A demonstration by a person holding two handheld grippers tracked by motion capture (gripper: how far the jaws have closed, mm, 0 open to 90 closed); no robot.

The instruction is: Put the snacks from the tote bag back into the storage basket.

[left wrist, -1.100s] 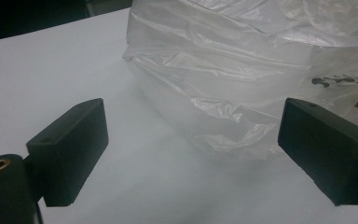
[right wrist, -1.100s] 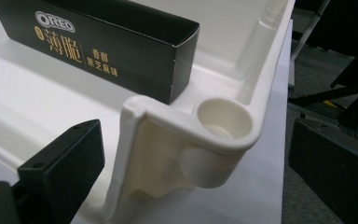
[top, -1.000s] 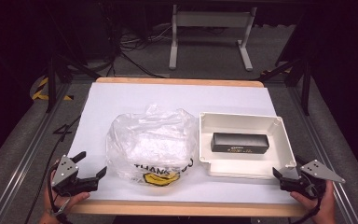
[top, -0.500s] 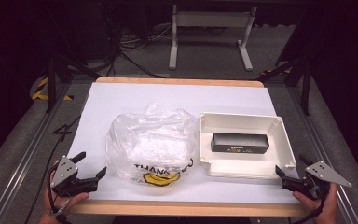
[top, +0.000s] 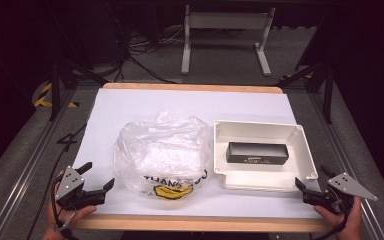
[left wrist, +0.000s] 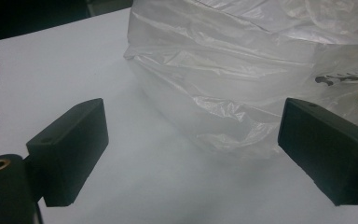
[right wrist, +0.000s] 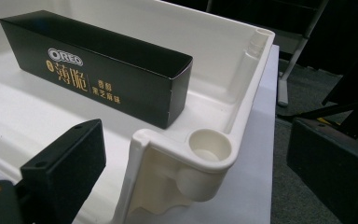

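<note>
A crumpled clear plastic bag (top: 162, 155) with black lettering and a yellow print lies in the middle of the white table (top: 180, 105). To its right stands a white tray (top: 260, 126) with a black Oreo box (top: 257, 153) lying inside. My left gripper (top: 99, 174) is open at the near left, just short of the bag. In the left gripper view the bag (left wrist: 242, 70) bulges between and beyond the wide-apart jaws of that gripper (left wrist: 191, 154). My right gripper (top: 311, 176) is open at the tray's near right corner. In the right gripper view that gripper (right wrist: 196, 172) straddles the tray's corner (right wrist: 209, 147), with the Oreo box (right wrist: 98, 70) behind.
The table's wooden front edge (top: 200, 223) runs between my two hands. Behind the table a metal stand (top: 225, 40) and cables sit on the dark floor. Rails run along both sides of the table. Bare white surface lies beyond the bag and tray.
My right gripper has drifted slightly to the right and toward the near edge. The left gripper, bag, tray and box have not moved.
</note>
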